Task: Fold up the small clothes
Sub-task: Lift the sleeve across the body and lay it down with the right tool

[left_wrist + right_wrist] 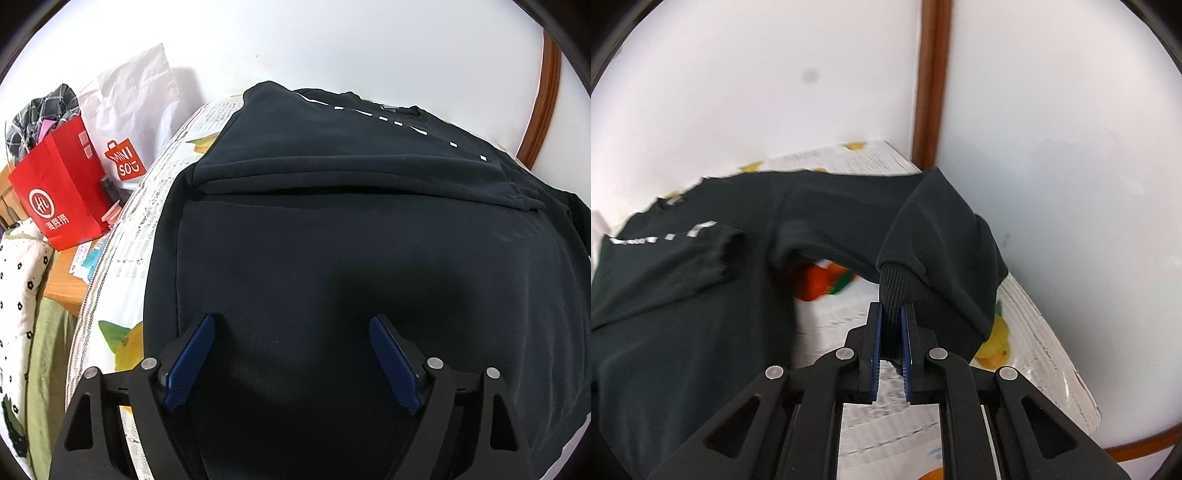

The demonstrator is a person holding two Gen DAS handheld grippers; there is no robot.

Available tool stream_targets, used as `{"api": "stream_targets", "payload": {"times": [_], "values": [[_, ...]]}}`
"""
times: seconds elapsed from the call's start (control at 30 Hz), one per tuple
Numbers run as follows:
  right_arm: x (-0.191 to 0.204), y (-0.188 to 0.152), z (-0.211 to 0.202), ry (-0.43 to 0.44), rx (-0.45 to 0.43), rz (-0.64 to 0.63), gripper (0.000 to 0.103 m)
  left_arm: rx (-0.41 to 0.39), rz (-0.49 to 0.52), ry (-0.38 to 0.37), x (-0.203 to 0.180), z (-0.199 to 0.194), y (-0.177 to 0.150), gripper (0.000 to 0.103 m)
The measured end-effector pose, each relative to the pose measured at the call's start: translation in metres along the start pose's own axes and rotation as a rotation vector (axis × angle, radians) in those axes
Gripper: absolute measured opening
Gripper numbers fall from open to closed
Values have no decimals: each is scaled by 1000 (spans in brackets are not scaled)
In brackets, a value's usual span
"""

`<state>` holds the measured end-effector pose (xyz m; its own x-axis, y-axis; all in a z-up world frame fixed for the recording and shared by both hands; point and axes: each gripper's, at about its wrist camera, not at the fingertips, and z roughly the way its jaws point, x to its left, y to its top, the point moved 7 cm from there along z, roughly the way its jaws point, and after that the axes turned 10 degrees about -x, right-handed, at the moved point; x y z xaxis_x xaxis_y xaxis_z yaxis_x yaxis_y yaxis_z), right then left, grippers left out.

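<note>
A black sweatshirt [351, 236] with white lettering lies spread on a fruit-print tablecloth [122, 266], one sleeve folded across its upper part. My left gripper [291, 325] hovers low over the body of the sweatshirt, open, with nothing between its blue pads. In the right wrist view, my right gripper [891, 314] is shut on the ribbed cuff [897, 291] of the sweatshirt's other sleeve [938, 236]. That sleeve is lifted off the tablecloth [1027, 332] and arches up from the garment's body [683, 314].
A red paper bag [61, 192] and a white shopping bag [129, 110] stand at the left beyond the cloth's edge, with checked fabric [44, 114] behind. A spotted cushion [18, 280] lies lower left. White walls and a brown wooden trim [931, 81] close off the far side.
</note>
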<state>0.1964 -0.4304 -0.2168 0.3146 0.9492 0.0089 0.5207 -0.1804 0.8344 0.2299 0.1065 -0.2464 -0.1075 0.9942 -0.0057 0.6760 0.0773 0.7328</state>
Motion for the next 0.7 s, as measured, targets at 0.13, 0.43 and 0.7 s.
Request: {"api": "stream_targets", "payload": {"times": [0.13,0.43,0.7], "values": [[25,18,-18,48,-47,-12,9,0,6,6,0,1,-1,87],[70,42,-40,149,-83,-31,9,-2,2,0,0,1,-2,88],[98,60,-45,207,-87,-43,9,-16,-8,1,1,-3,-1,89]]}}
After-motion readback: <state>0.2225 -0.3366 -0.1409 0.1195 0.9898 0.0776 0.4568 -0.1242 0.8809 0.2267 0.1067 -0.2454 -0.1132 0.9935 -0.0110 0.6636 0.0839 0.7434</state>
